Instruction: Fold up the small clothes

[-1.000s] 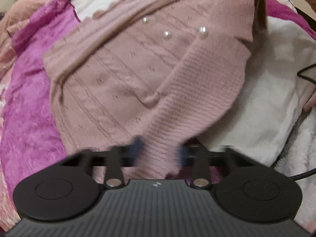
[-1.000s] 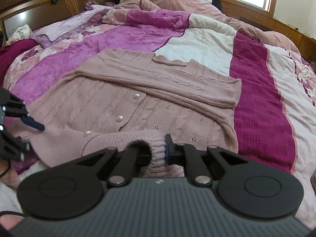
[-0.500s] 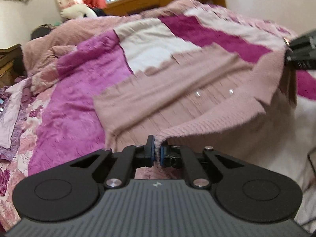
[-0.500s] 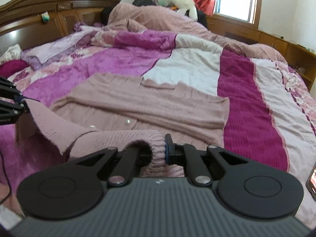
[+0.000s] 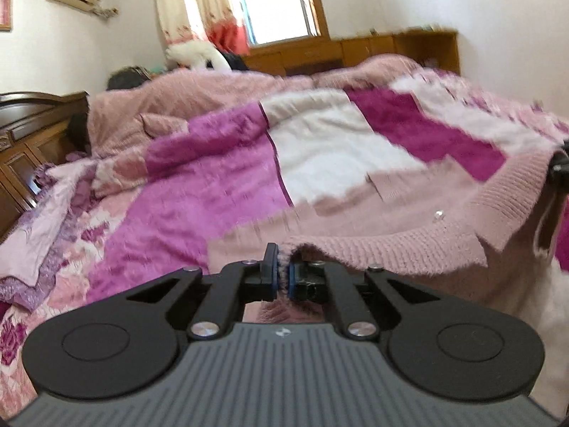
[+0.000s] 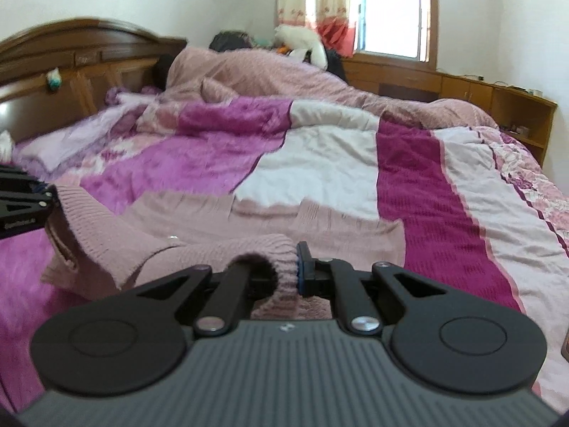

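A small dusty-pink knitted cardigan (image 5: pixel 402 210) with pearl buttons lies on the bed. Its ribbed bottom hem (image 5: pixel 387 249) is lifted off the blanket and stretched between both grippers. My left gripper (image 5: pixel 282 277) is shut on one corner of the hem. My right gripper (image 6: pixel 284 274) is shut on the other corner (image 6: pixel 281 259), which bunches thickly between the jaws. The right gripper also shows at the right edge of the left wrist view (image 5: pixel 560 167), and the left gripper at the left edge of the right wrist view (image 6: pixel 25 206). The cardigan's upper part (image 6: pixel 270 217) lies flat.
The bed carries a patchwork blanket (image 6: pixel 409 178) of magenta, white and pink. A pink quilt (image 6: pixel 284 78) is heaped at the back with a plush toy (image 6: pixel 302 42). A wooden headboard (image 6: pixel 71 60) stands on the left, low wooden cabinets (image 6: pixel 498 99) under the window.
Both grippers have lifted the cardigan's bottom hem off the bed and carried it up and forward. The views have tilted from looking down at the garment to looking across the bed.
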A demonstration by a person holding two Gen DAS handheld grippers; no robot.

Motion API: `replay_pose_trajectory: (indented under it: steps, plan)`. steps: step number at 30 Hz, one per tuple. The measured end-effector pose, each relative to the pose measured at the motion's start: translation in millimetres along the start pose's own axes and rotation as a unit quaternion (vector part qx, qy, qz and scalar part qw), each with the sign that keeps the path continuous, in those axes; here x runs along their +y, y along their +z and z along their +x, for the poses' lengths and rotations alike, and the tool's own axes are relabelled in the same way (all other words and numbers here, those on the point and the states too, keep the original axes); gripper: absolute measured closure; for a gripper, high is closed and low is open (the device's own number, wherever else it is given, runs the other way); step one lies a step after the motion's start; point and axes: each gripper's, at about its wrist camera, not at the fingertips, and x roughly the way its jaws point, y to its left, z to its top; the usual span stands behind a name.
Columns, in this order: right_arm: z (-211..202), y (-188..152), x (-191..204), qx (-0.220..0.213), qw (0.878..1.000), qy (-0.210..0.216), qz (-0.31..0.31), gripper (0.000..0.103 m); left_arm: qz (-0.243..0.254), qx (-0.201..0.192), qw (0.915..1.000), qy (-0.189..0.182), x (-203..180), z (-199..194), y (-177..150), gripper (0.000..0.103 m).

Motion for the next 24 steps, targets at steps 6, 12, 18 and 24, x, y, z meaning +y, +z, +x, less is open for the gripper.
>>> replay_pose_trajectory:
  steps: [6,12,18,24]
  plan:
    - [24,26,-4,-0.030,0.999,-0.013,0.000,0.094,-0.021,-0.022,0.9993,0.021,10,27,33,0.097]
    - [59,43,-8,-0.035,0.999,-0.034,-0.017,0.094,-0.015,-0.032,0.9987,0.035,9,65,60,0.097]
    - [109,40,-10,-0.006,0.998,-0.050,-0.036,0.094,-0.017,-0.003,0.9990,0.040,12,125,62,0.097]
    - [161,23,-8,0.031,0.996,-0.060,-0.060,0.094,-0.015,0.041,0.9979,0.047,12,188,40,0.097]
